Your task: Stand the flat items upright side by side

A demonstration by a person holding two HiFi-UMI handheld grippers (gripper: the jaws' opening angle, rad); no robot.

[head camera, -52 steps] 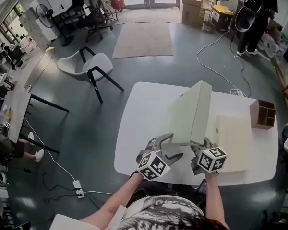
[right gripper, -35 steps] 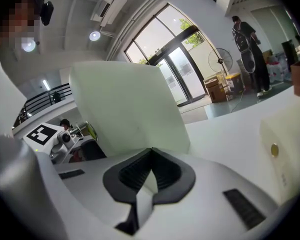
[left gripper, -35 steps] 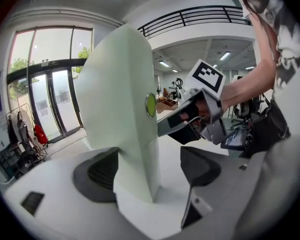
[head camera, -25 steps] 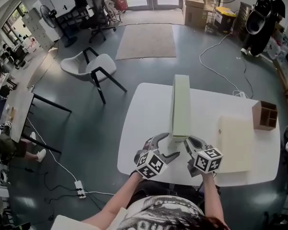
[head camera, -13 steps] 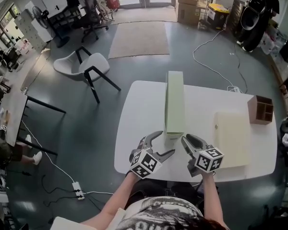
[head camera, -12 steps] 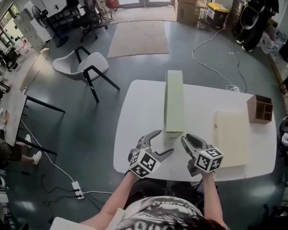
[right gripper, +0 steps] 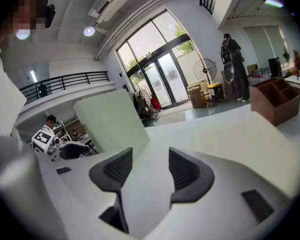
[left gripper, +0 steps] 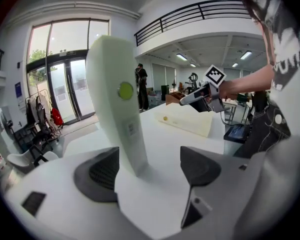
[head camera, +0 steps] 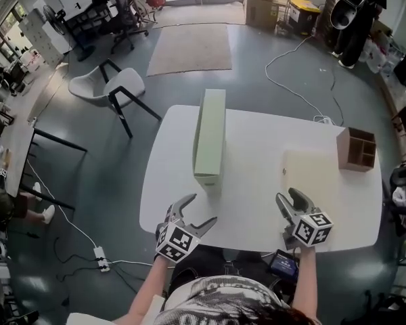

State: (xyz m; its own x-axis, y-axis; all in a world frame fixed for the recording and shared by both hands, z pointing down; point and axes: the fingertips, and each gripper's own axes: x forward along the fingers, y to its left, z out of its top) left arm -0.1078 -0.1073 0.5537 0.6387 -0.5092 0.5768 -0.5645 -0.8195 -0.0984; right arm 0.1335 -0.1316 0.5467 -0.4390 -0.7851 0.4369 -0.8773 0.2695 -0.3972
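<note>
Flat box point(head camera: 316, 181) lies by the table's point(head camera: 257, 124) right edge, long axis pointing away from us, just past our right gripper point(head camera: 292, 199) — jaws just spread, empty. Left gripper point(head camera: 196, 212) is farther off, jaws apart and empty too.

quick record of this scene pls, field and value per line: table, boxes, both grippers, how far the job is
table: white table
green box: green box stands upright on the table's left half, touched by neither gripper
cream box: cream box lies flat on the right half
wooden organizer: wooden organizer beside the cream box
left gripper: left gripper open, empty, near the front edge
right gripper: right gripper jaws just been opening, nothing between them
job: one box upright, one not yet
</note>
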